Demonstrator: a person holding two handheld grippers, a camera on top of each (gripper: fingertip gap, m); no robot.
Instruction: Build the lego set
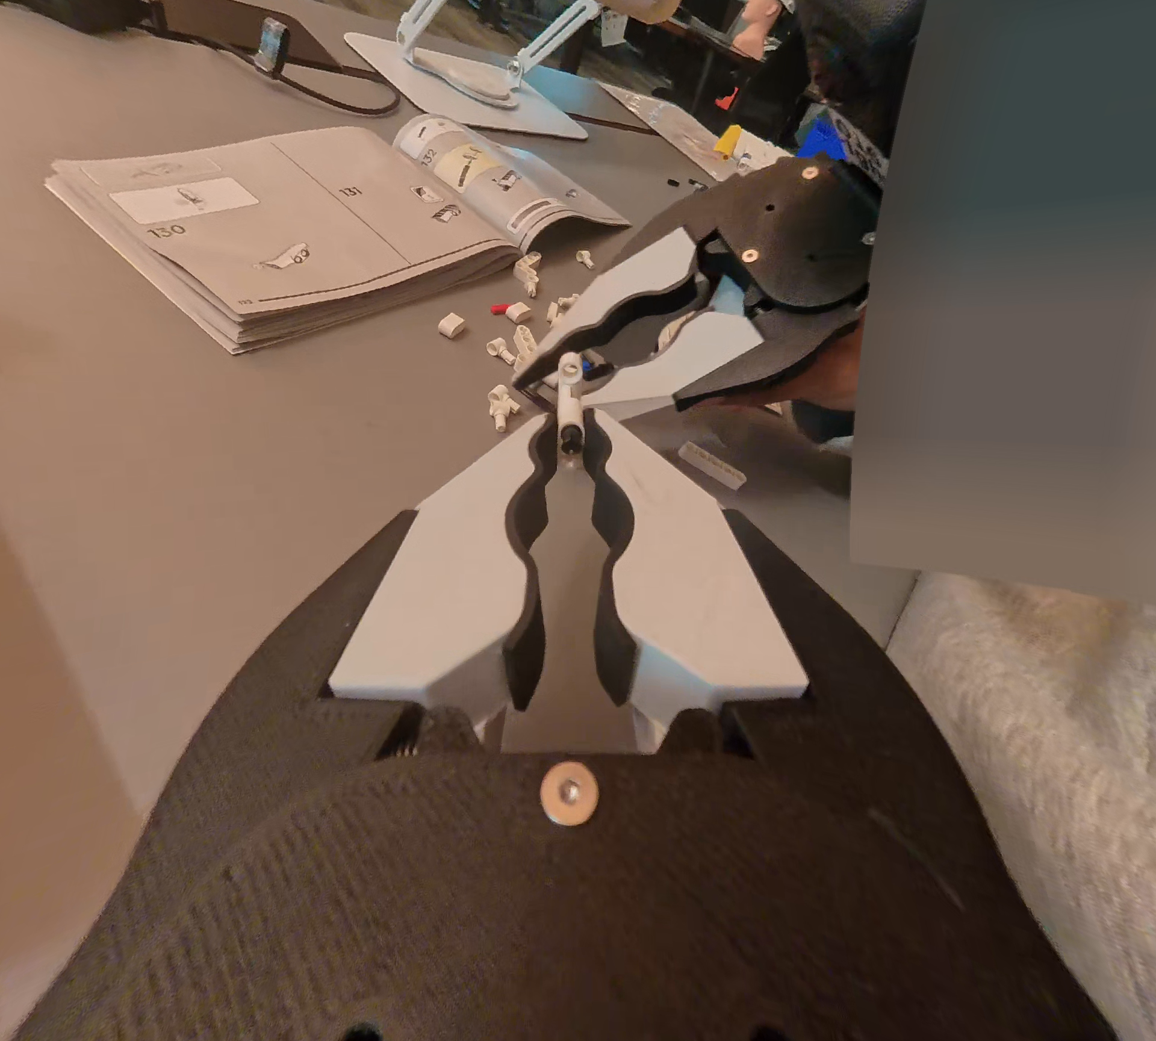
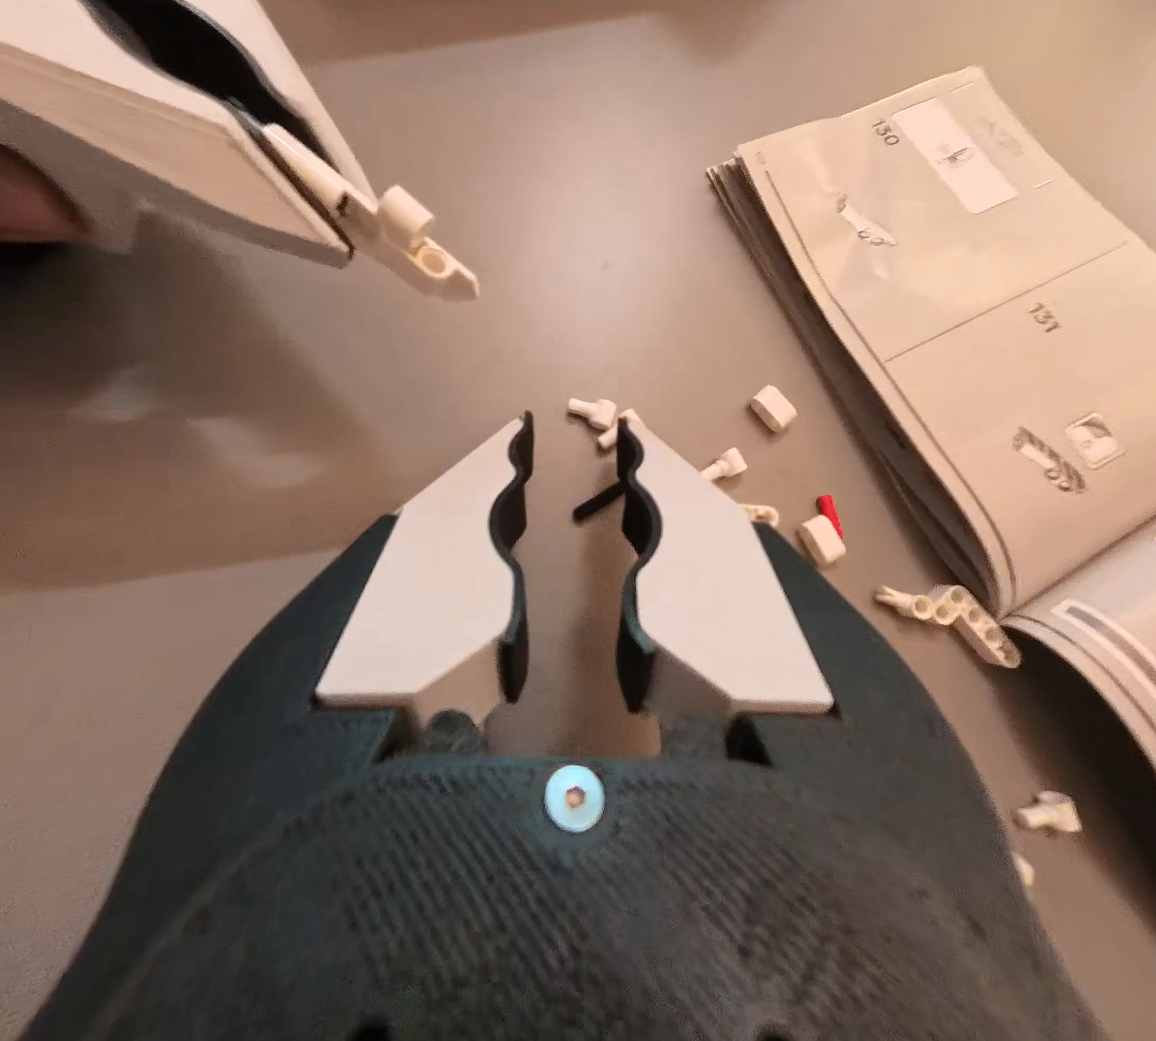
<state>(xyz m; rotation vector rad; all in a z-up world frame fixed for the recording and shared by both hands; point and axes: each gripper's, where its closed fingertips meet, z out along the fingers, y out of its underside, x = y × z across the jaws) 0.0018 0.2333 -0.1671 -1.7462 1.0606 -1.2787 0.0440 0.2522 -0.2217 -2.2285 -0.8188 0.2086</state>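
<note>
The left tongs (image 1: 568, 435) are clenched on a slim white lego assembly with a black pin end (image 1: 569, 404), whose long axis runs along the fingers and points away from the camera. In the right wrist view, its pointed tip (image 2: 438, 266) juts beyond the fingertips, above the grey worktop (image 2: 563, 148). The right tongs (image 2: 575, 429) are released, jaws apart with nothing between them, over a small black rod (image 2: 597, 501) on the worktop. One open printed instruction booklet (image 1: 294, 235) lies flat. Beside it lie scattered small white lego pieces (image 1: 519, 348), one small red piece (image 2: 829, 507) and two rounded white bricks (image 2: 772, 407).
</note>
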